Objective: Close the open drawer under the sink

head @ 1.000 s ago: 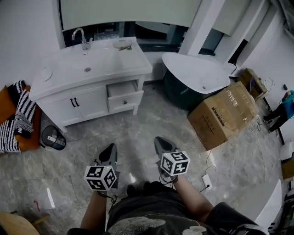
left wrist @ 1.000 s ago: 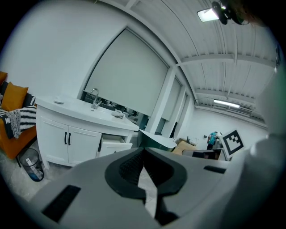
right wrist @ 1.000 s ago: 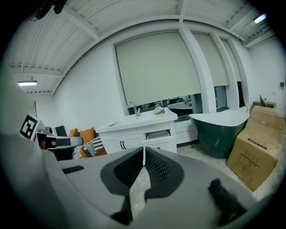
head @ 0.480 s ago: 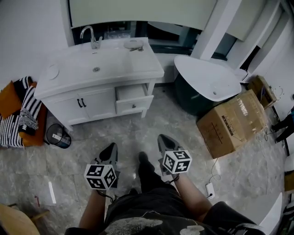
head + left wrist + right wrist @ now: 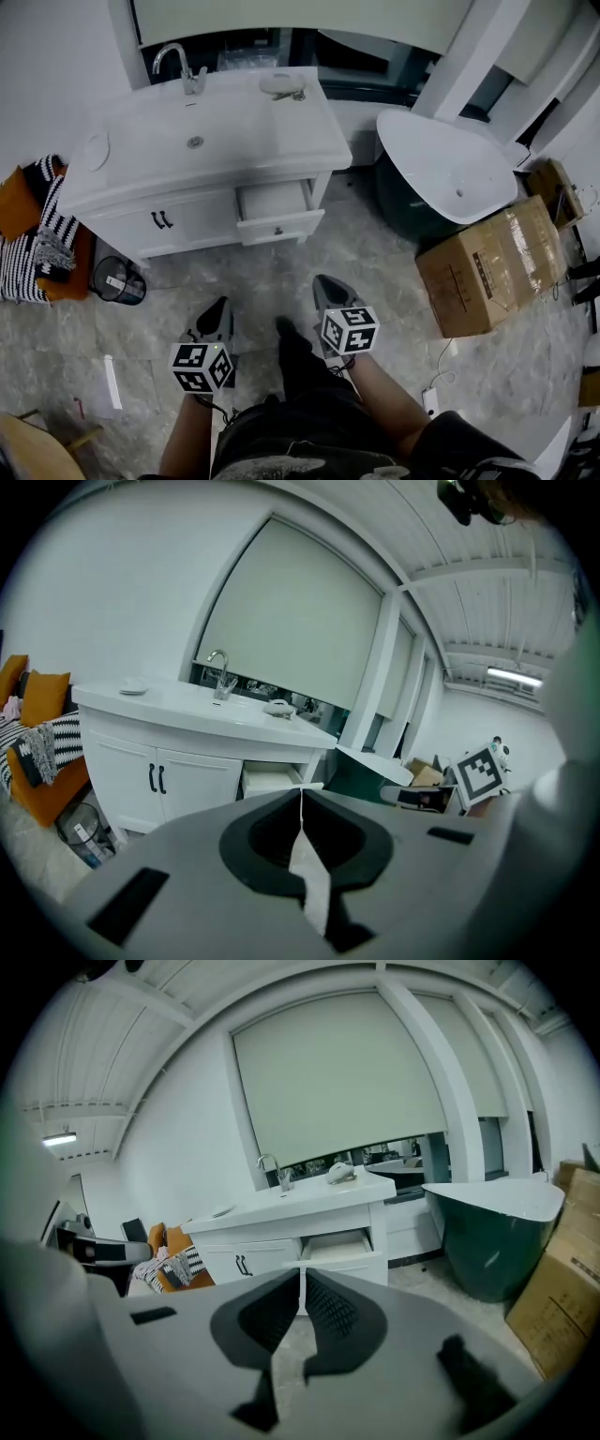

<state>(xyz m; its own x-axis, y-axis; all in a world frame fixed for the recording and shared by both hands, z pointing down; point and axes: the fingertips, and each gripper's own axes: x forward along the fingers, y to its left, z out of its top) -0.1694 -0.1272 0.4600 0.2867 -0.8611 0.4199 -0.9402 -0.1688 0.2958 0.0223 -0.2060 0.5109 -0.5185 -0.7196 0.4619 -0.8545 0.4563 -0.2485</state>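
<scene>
A white vanity with a sink (image 5: 192,141) stands ahead of me. Its right-hand drawer (image 5: 277,214) is pulled out, with the front panel and small knob showing; I also see the drawer (image 5: 342,1248) in the right gripper view and the drawer (image 5: 272,780) in the left gripper view. My left gripper (image 5: 217,312) and right gripper (image 5: 326,286) are held low over the floor, well short of the drawer. Both have their jaws together with nothing between them.
Two cabinet doors with black handles (image 5: 161,220) sit left of the drawer. A dark tub with a white rim (image 5: 445,169) and a cardboard box (image 5: 497,267) stand to the right. A small bin (image 5: 117,281) and striped cloth on an orange seat (image 5: 42,248) lie to the left.
The vanity and its open drawer have come nearer and sit more centrally in the head view. Both grippers have moved forward toward it, still with jaws together.
</scene>
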